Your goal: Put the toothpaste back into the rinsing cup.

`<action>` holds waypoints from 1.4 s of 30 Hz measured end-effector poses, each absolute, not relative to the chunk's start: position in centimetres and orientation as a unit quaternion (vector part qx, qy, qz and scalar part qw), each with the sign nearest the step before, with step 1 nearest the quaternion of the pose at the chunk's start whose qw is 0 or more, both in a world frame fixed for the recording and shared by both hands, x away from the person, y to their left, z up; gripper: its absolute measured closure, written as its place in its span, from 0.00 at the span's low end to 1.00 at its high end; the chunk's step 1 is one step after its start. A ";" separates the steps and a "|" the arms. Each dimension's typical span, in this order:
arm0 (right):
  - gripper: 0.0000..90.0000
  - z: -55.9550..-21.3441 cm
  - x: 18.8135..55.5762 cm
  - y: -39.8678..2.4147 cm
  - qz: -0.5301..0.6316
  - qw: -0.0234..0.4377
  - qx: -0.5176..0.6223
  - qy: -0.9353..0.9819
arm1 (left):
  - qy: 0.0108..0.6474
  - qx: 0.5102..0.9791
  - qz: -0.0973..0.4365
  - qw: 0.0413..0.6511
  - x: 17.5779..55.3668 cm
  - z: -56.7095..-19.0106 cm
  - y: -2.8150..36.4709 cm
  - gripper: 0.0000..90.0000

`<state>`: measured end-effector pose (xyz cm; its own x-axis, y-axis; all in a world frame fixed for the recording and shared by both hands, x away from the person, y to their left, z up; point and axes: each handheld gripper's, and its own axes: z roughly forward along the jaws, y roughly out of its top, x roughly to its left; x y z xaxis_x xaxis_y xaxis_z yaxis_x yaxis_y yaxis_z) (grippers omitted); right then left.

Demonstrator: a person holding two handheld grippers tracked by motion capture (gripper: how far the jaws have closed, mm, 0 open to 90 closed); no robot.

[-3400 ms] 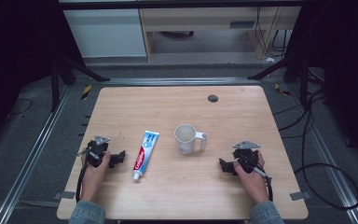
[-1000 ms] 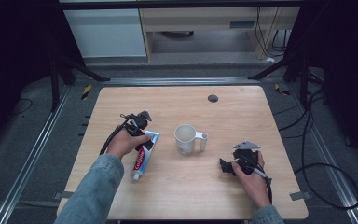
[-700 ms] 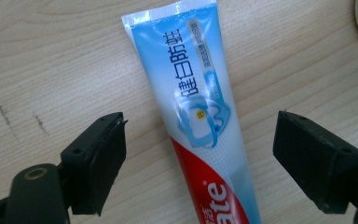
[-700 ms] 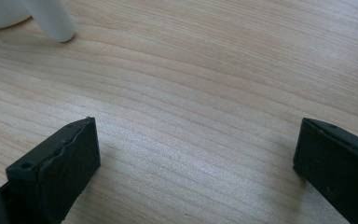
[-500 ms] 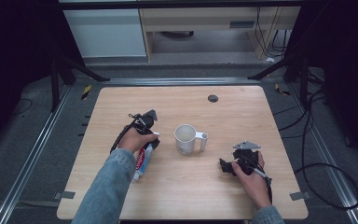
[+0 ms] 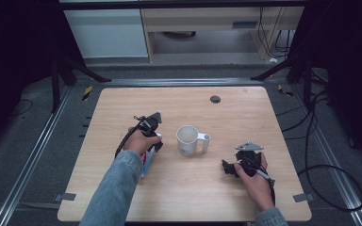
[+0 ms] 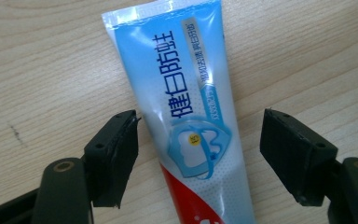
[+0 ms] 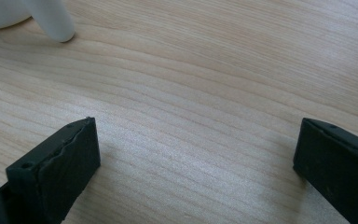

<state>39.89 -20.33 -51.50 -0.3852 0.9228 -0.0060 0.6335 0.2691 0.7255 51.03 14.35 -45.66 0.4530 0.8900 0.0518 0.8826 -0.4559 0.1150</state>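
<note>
- Left claw (image 7: pixel 198 154): closing, not yet gripping, astride toothpaste tube (image 7: pixel 186 107) lying on table (image 7: pixel 37 70).
- Tube label: blue Chinese characters "健白防蛀".
- Right claw (image 8: pixel 196 163): wide, empty.

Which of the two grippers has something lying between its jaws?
The left gripper: the toothpaste tube lies flat on the table between its jaws, which have just been closing without touching it yet. The right gripper has bare wood between its jaws.

White mug (image 6: pixel 187 140) on wooden table (image 6: pixel 245 110), dark grommet (image 6: pixel 215 99)
</note>
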 end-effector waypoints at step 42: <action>0.01 -51.5 39.9 -20.3 0.328 0.221 0.508 0.765 | 0.524 0.851 0.024 0.024 51.7 -46.5 14.8 0.48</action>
